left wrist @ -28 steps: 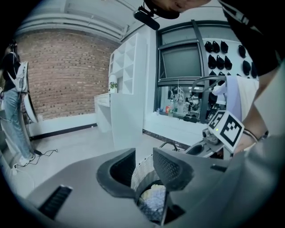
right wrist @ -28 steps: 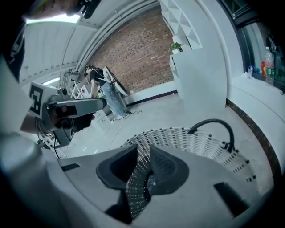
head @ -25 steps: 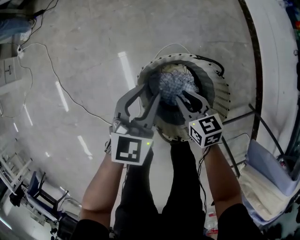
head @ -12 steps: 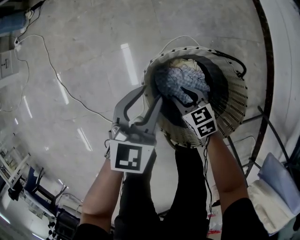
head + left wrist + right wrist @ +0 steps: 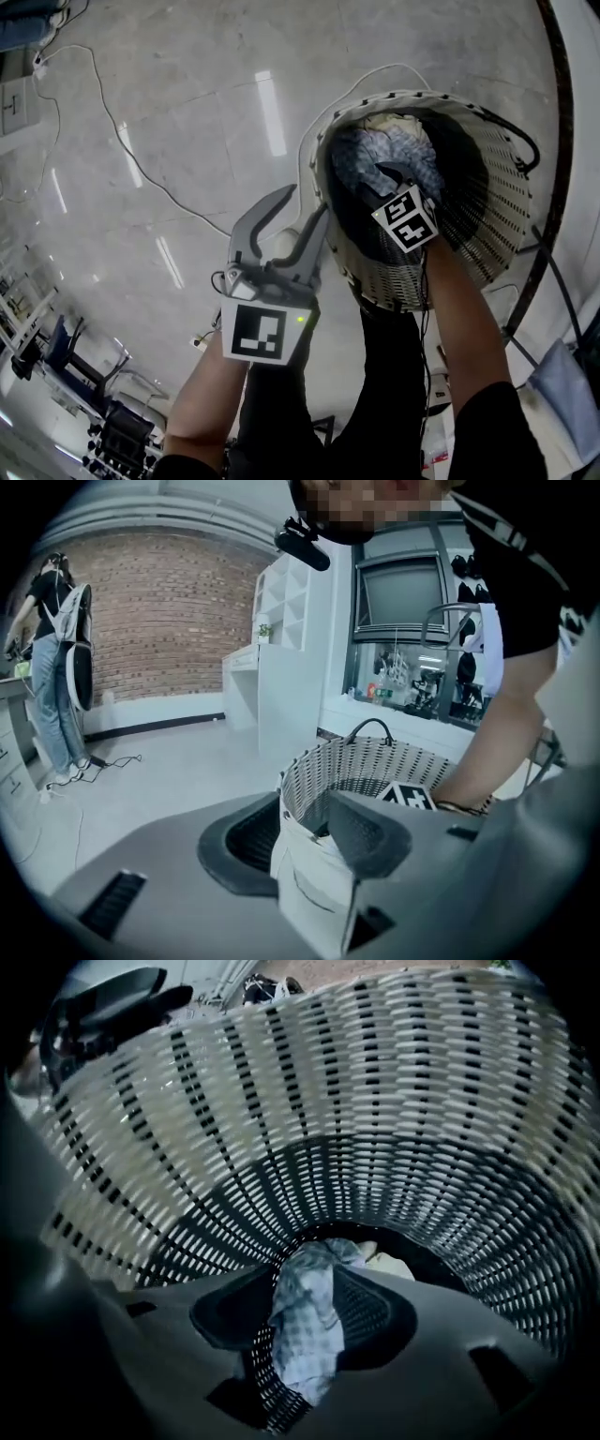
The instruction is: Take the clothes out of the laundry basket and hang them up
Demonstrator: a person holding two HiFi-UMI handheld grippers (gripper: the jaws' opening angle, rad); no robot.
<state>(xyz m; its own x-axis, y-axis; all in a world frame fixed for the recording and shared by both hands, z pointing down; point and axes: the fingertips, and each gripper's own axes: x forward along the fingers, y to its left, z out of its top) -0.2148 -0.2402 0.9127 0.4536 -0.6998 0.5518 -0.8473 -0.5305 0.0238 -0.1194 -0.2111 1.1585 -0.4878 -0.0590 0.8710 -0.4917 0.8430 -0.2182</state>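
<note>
Early stage, I judge: the clothes lie inside the laundry basket, none lifted out; right claw, deep inside the basket, has just been opening, apart around a checked cloth; left claw, likewise just opening, straddles a white flap outside the basket's rim, unclamped.

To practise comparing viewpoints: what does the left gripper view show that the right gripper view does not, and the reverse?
Only the left gripper view: a brick wall, a standing person, and the outside of the laundry basket with its handle. Only the right gripper view: the basket's inside, where a blue checked cloth stands between the right claw's jaws, which have just been opening, and a pale garment lies beyond. Both: the basket's woven wall.
</note>
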